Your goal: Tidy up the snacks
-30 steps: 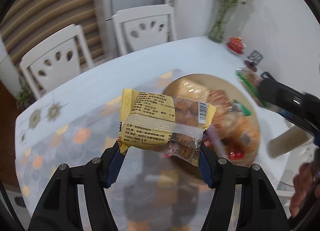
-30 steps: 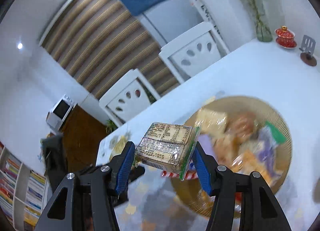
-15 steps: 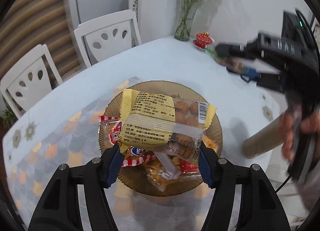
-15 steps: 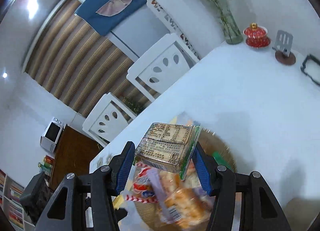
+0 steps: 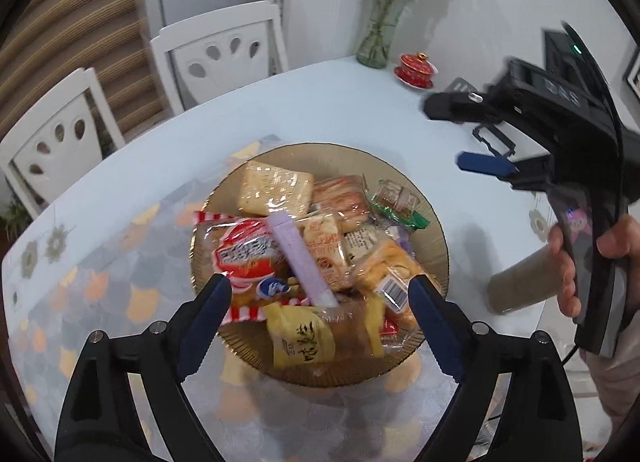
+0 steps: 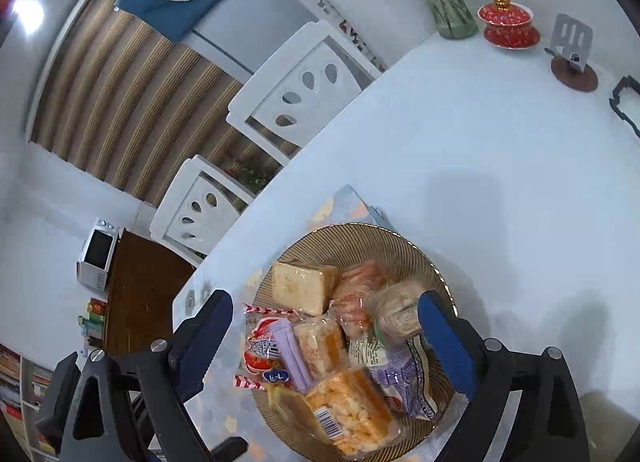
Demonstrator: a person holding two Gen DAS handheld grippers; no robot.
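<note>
Both the left gripper [image 5: 318, 294] and right gripper [image 6: 324, 312] hung empty, fingers spread, above the bowl [image 5: 434, 229], snacks [image 5: 276, 191] at 12 o'clock.

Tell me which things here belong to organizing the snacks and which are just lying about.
Belong to the job: snack packets piled in the ribbed plate; left gripper and right gripper, both open over it.

Lying about: glass vase, red lidded cup, cardboard tube, white chairs.
</note>
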